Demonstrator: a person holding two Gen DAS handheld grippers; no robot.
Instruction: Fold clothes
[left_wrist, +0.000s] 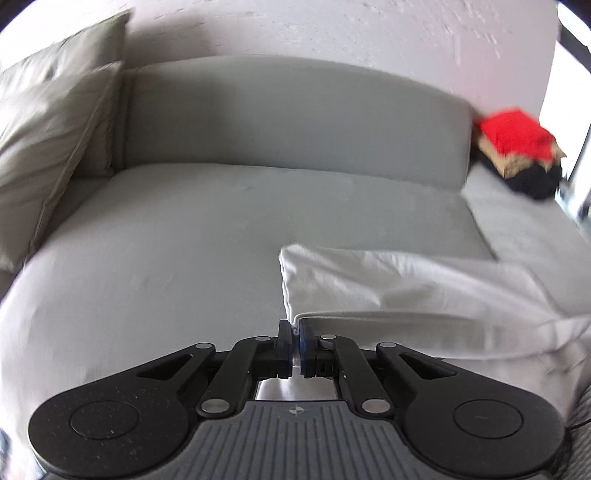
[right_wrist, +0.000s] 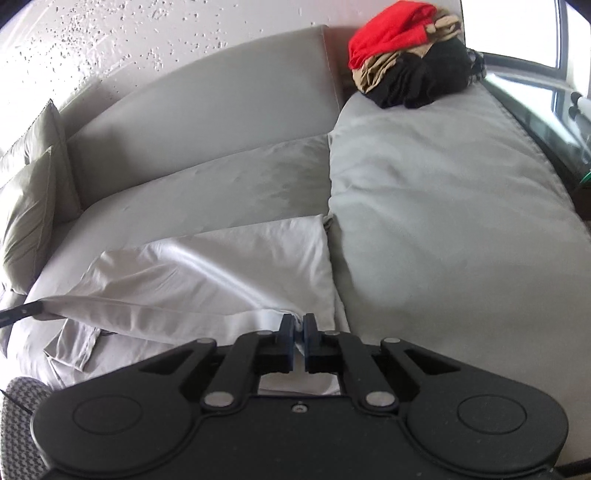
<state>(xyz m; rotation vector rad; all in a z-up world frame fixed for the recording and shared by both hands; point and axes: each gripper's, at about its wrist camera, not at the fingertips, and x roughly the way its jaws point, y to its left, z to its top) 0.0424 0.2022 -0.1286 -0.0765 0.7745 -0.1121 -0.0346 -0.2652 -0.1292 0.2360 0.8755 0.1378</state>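
Observation:
A white garment (left_wrist: 406, 288) lies spread on the grey sofa seat (left_wrist: 166, 240), with its near edge lifted off the cushion. My left gripper (left_wrist: 294, 326) is shut on the left end of that edge; a sliver of white cloth shows between the blue pads. In the right wrist view the same white garment (right_wrist: 207, 273) stretches left from my right gripper (right_wrist: 298, 321), which is shut on its right end near the seam between the two seat cushions. The raised edge runs taut between the two grips.
A pile of red, tan and black clothes (right_wrist: 406, 55) sits at the sofa's far right end, also the pile (left_wrist: 517, 147). Two olive cushions (left_wrist: 48, 147) lean at the left armrest. A window and dark ledge (right_wrist: 535, 122) border the right side.

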